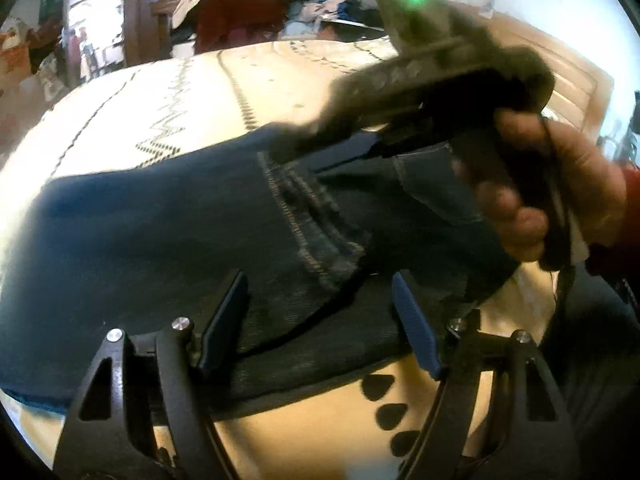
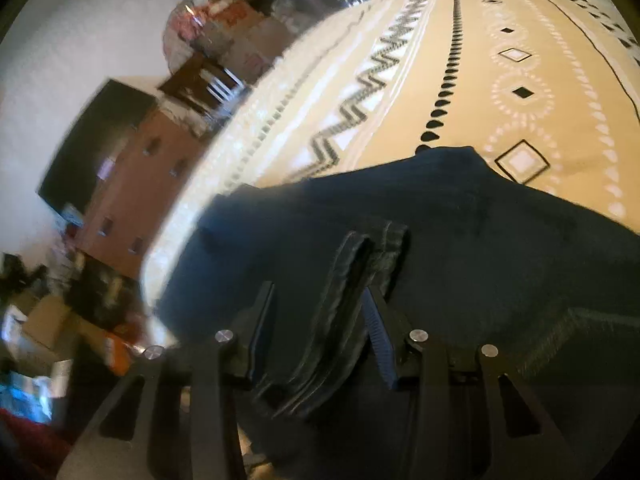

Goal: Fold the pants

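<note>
Dark blue jeans [image 1: 168, 240] lie folded on a cream patterned bedspread [image 1: 168, 92]. My left gripper [image 1: 320, 280] hovers over their near edge, jaws wide open and nothing between them. In the left wrist view the right gripper [image 1: 360, 148] is blurred at the upper right, held by a hand [image 1: 560, 184] above the jeans. In the right wrist view the right gripper [image 2: 320, 288] has a thick stitched fold of the jeans [image 2: 344, 320] running between its fingers. That fold fills the gap, and the pads seem to press on it. The rest of the jeans [image 2: 460, 220] spreads out beyond.
The bedspread [image 2: 460, 80] stretches far beyond the jeans. A heap of clothes [image 1: 280, 4] sits past the far side of the bed. A brown cabinet [image 2: 140, 184] and floor clutter [image 2: 40, 352] stand off the bed's left edge.
</note>
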